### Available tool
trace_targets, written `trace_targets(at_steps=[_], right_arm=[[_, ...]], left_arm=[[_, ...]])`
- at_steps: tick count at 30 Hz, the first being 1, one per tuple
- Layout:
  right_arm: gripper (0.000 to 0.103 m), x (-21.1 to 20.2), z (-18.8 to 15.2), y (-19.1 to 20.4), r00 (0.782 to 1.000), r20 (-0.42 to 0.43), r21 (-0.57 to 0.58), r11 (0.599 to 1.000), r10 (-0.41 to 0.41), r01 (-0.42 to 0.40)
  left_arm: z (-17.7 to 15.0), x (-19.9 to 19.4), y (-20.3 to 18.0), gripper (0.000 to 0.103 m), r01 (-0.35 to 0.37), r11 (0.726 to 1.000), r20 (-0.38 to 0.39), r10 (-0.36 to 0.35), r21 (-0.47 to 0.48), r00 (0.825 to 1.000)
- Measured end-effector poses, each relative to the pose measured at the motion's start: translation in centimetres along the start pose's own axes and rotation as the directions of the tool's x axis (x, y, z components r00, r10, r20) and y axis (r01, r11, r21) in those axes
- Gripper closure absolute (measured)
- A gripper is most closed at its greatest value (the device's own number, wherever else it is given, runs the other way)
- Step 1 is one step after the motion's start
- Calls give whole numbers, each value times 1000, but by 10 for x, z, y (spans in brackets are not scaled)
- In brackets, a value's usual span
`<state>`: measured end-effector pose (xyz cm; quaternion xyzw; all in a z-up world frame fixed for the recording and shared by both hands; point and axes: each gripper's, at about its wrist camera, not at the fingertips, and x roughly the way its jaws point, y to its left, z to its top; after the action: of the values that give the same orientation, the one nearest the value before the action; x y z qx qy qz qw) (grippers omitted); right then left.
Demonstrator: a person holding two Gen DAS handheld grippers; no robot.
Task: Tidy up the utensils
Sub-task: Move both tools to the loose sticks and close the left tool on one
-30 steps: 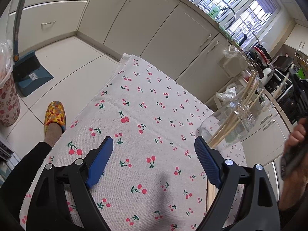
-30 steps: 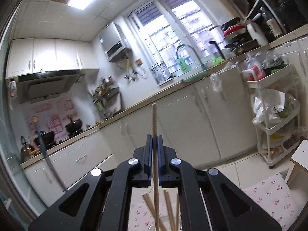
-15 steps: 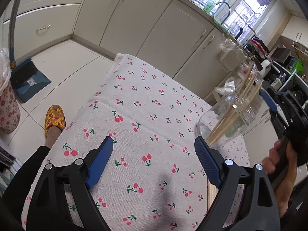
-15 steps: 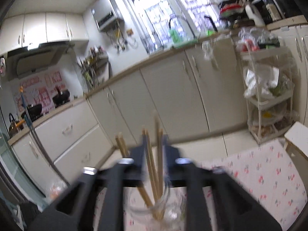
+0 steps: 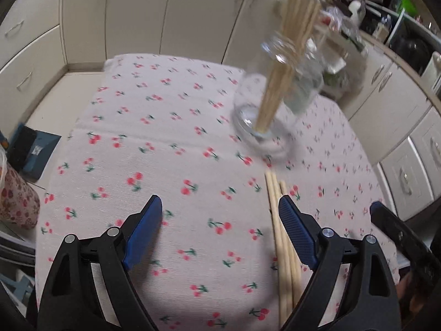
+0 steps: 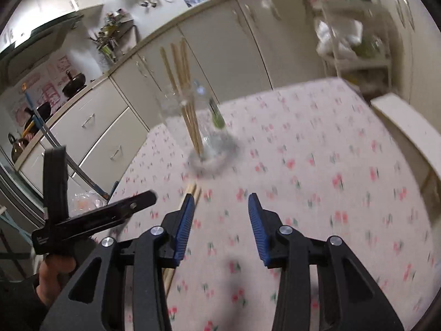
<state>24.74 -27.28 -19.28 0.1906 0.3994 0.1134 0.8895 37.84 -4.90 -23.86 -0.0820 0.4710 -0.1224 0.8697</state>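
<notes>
Bench cloth point(image 5: 171, 165) pale pink-white with red cherries on green stems; chopsticks point(image 5: 285, 248) light tan wood; jar point(image 5: 278, 93) clear glass with a green mark on its wall; both gripper frames black with blue ribbed pads point(image 6: 183, 229); cabinets point(image 5: 193, 13) cream; dustpan point(image 5: 35, 151) blue.

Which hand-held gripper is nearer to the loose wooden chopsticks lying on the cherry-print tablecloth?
Left. The left hand-held gripper has them under its right finger; the right hand-held gripper has them just outside its left finger.
</notes>
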Motion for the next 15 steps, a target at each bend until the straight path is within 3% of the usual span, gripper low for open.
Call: trace_targets(at_steps=[4,15], right_arm=[[53,0,-3,4,1000,-2,-2,1000,21,-21],[49,0,-3,-5,1000,-18,36,999,20,-19]], left_arm=[[0,6,-10,21,-45,999,-24,45,16,999],[-1,22,-36,21,-162,976,-25,167,142,986]])
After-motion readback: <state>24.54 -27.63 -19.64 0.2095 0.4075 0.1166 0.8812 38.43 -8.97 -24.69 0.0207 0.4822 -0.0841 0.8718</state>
